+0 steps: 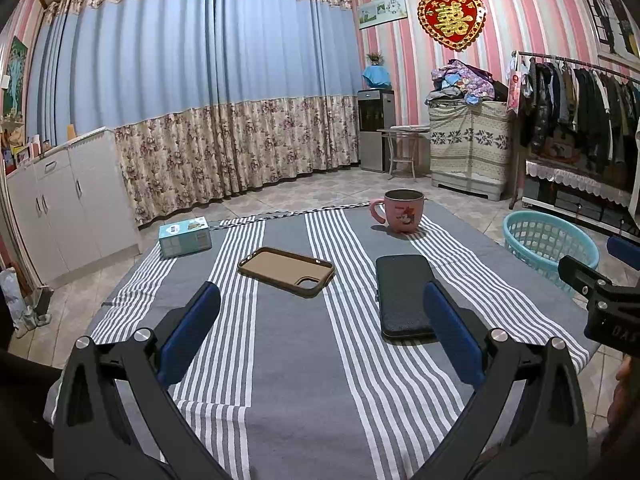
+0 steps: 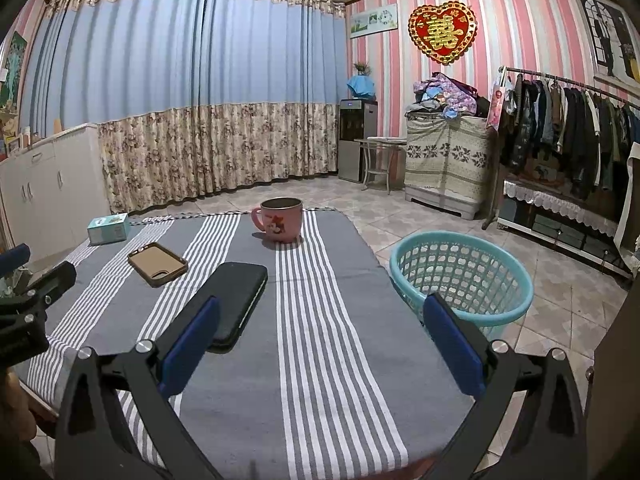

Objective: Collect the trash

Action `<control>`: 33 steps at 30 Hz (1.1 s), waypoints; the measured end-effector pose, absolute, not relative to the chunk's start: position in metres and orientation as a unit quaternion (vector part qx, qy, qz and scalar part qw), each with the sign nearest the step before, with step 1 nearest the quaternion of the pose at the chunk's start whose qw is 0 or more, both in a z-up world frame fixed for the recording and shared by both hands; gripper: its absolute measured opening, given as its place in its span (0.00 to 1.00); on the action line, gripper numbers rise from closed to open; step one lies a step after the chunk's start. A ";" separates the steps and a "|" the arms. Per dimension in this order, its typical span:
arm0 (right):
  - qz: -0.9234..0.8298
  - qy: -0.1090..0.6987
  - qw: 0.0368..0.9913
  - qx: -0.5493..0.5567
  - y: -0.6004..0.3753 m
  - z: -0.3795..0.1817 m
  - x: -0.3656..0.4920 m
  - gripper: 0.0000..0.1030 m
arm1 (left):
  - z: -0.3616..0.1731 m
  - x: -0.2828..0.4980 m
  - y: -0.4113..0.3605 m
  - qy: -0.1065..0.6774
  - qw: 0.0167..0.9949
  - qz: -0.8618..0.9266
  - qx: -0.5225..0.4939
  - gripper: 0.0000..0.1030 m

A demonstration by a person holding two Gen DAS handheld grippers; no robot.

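On the grey-and-white striped tablecloth (image 1: 292, 360) lie a brown phone case (image 1: 286, 271), a black phone (image 1: 404, 296), a pink mug (image 1: 400, 210) and a small teal box (image 1: 185, 237). The same items show in the right wrist view: brown phone case (image 2: 157, 264), black phone (image 2: 236, 300), pink mug (image 2: 280, 218), teal box (image 2: 108, 230). A teal plastic basket (image 2: 460, 276) stands on the floor right of the table. My left gripper (image 1: 320, 332) is open over the near table, empty. My right gripper (image 2: 320, 344) is open and empty too. No loose trash is visible.
White cabinets (image 1: 68, 200) line the left wall. Floral curtains (image 1: 240, 144) hang behind the table. A water dispenser (image 1: 374, 132), a covered chest (image 1: 468, 144) and a clothes rack (image 1: 580, 108) stand at the right. The right gripper's body (image 1: 600, 292) shows at the left view's edge.
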State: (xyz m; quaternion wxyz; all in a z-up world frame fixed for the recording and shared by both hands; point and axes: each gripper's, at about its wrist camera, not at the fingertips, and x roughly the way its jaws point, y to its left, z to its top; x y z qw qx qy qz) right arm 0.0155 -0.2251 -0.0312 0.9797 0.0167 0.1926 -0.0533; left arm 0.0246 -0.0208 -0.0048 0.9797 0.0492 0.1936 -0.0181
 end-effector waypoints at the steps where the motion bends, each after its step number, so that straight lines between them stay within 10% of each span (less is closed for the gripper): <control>1: -0.053 0.192 0.980 0.017 -0.225 -0.031 0.015 0.96 | -0.005 0.024 -0.021 0.193 0.980 -0.018 0.049 0.95; 33: -0.062 0.193 0.979 0.010 -0.227 -0.031 0.016 0.96 | -0.004 0.020 -0.024 0.191 0.980 -0.019 0.048 0.95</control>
